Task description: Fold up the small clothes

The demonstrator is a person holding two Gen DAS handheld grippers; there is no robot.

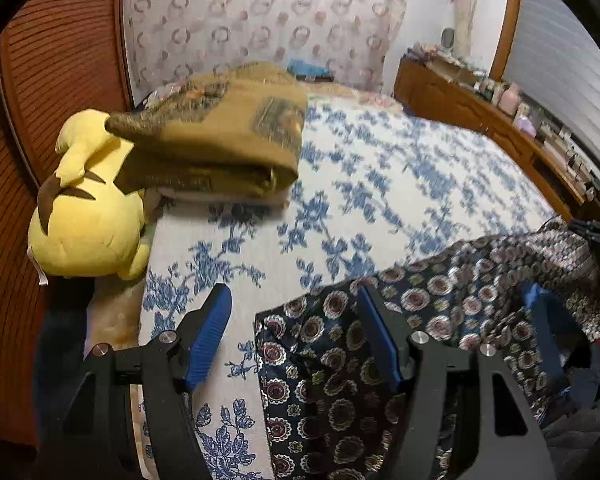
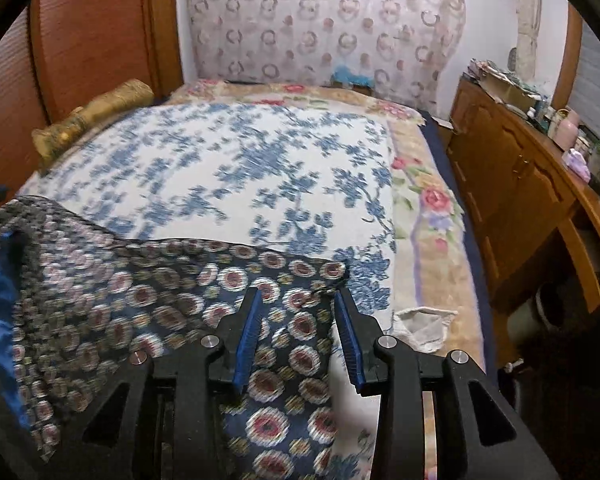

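Left wrist: patterned garment (image 1: 440, 320) on bedspread (image 1: 380, 184).

Lighting: dim, warm, even indoor; soft shadows. Motion blur smears the blue-floral bedspread (image 2: 228, 168) and patterned garment (image 2: 112, 292). Strong fisheye bending, black vignette corners.

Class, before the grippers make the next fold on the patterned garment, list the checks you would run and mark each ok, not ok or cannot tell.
1. Left gripper jaws apart, nothing pinched: ok.
2. Right gripper jaws apart, pads clear of the cloth: ok.
3. Patterned garment lying on the bedspread: ok.
4. Garment flat and smooth: not ok, it is rumpled toward its far side.
5. Bare bedspread ahead of the garment for folding: ok.
6. Yellow plush toy and folded tan blanket apart from the garment: ok.
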